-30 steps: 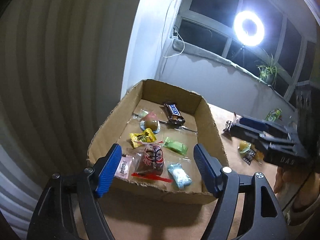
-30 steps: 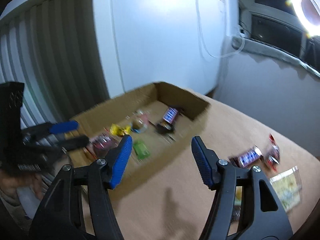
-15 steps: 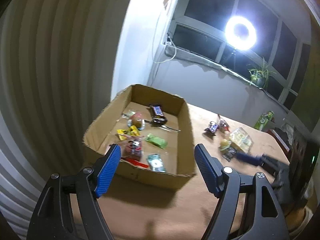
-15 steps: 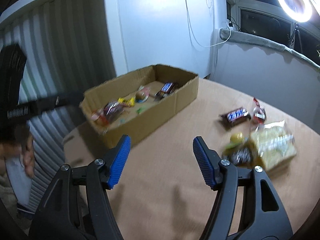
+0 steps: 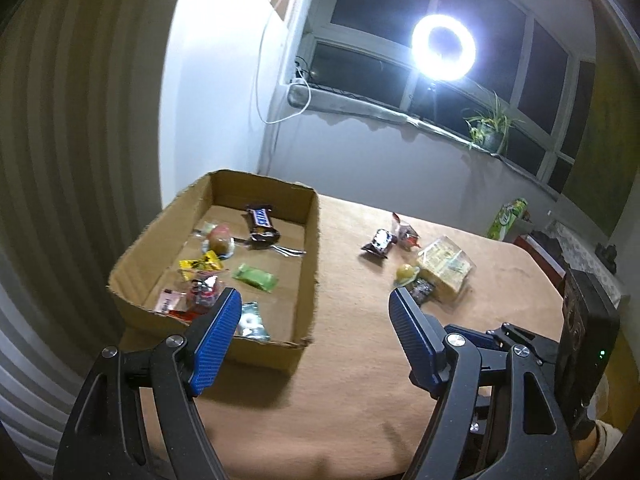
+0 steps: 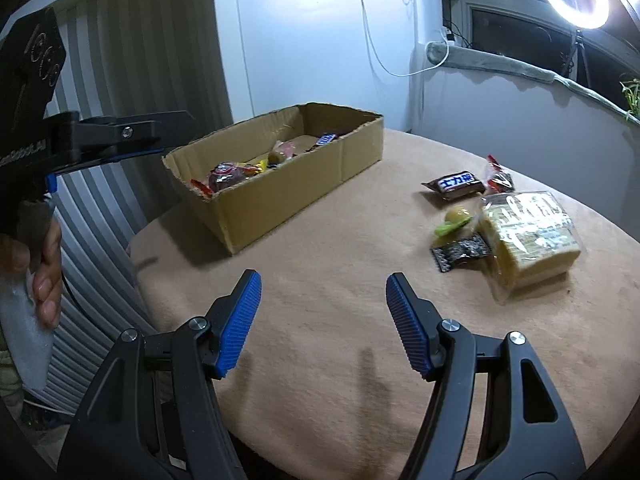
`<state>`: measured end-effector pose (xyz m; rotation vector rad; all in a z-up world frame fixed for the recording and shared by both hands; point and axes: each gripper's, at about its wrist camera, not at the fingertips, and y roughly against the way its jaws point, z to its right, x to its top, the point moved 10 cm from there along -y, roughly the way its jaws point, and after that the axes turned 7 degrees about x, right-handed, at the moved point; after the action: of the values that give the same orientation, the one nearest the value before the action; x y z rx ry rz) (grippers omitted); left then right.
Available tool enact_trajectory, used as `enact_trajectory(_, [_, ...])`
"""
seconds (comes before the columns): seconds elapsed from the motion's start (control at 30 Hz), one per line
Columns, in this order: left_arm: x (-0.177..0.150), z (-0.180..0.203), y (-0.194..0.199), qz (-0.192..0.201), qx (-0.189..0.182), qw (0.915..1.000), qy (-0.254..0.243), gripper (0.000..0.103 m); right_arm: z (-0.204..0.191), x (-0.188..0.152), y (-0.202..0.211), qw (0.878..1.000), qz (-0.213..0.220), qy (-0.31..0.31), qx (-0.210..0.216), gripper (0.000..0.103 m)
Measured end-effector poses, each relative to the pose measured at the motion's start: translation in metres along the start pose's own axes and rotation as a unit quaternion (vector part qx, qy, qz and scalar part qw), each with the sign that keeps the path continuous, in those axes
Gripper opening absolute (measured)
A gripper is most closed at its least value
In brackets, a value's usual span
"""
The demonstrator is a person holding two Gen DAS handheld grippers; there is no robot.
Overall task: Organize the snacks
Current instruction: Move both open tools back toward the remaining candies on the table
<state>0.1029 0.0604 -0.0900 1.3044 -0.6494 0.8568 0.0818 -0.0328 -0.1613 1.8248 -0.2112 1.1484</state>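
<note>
Hovering over the counter point(image 6: 320, 264), both the left hand-held gripper point(image 5: 316, 320) and right hand-held gripper point(image 6: 323, 304) are being held open and empty; snacks are lying in the cardboard box point(image 5: 308, 240) and in a loose cluster point(image 6: 496, 216) well apart

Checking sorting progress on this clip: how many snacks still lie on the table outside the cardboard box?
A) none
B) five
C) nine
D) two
B: right of the cardboard box lie a dark chocolate bar, a red-wrapped candy, a yellow-green candy, a small black packet and a large clear pack of yellow cakes.
</note>
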Motion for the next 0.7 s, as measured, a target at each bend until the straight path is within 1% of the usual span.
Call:
enact_trajectory(0.1, [-0.001, 0.011, -0.004, -0.005, -0.007, 0.9999, -0.008, 0.076, 0.01, -0.003, 0.001, 1.0, -0.004, -0.008, -0.01, 0.068])
enact_trajectory(0.17, [-0.002, 0.024, -0.011, -0.009, -0.019, 0.9996, -0.016, 0.076, 0.021, -0.006, -0.001, 1.0, -0.012, -0.018, -0.017, 0.068])
enact_trajectory(0.23, [-0.004, 0.035, -0.018, -0.016, -0.032, 0.9991, -0.023, 0.076, 0.034, -0.009, -0.003, 0.999, -0.024, -0.031, -0.025, 0.071])
enact_trajectory(0.27, [-0.005, 0.043, -0.025, -0.023, -0.037, 0.9987, -0.027, 0.076, 0.039, -0.01, -0.005, 0.999, -0.029, -0.036, -0.028, 0.074])
enact_trajectory(0.33, [-0.009, 0.057, -0.045, -0.043, -0.05, 0.9972, -0.037, 0.076, 0.052, -0.012, -0.008, 0.998, -0.041, -0.046, -0.033, 0.075])
enact_trajectory(0.47, [-0.013, 0.076, -0.086, -0.085, -0.08, 0.9929, -0.023, 0.076, 0.078, -0.014, -0.024, 0.993, -0.079, -0.082, -0.009, 0.076])
enact_trajectory(0.5, [-0.013, 0.077, -0.098, -0.091, -0.074, 0.9929, -0.019, 0.077, 0.081, -0.014, -0.029, 0.992, -0.09, -0.084, -0.005, 0.076])
enact_trajectory(0.53, [-0.008, 0.078, -0.106, -0.084, -0.062, 0.9943, -0.023, 0.077, 0.085, -0.012, -0.034, 0.992, -0.092, -0.086, 0.004, 0.076])
enact_trajectory(0.6, [-0.004, 0.085, -0.116, -0.082, -0.064, 0.9939, -0.036, 0.077, 0.096, -0.008, -0.042, 0.99, -0.101, -0.093, 0.014, 0.076])
enact_trajectory(0.63, [-0.003, 0.087, -0.123, -0.089, -0.053, 0.9938, -0.04, 0.077, 0.1, -0.006, -0.044, 0.99, -0.101, -0.093, 0.013, 0.076])
enact_trajectory(0.7, [0.001, 0.092, -0.126, -0.084, -0.054, 0.9938, -0.049, 0.077, 0.109, -0.002, -0.048, 0.99, -0.102, -0.095, 0.01, 0.076])
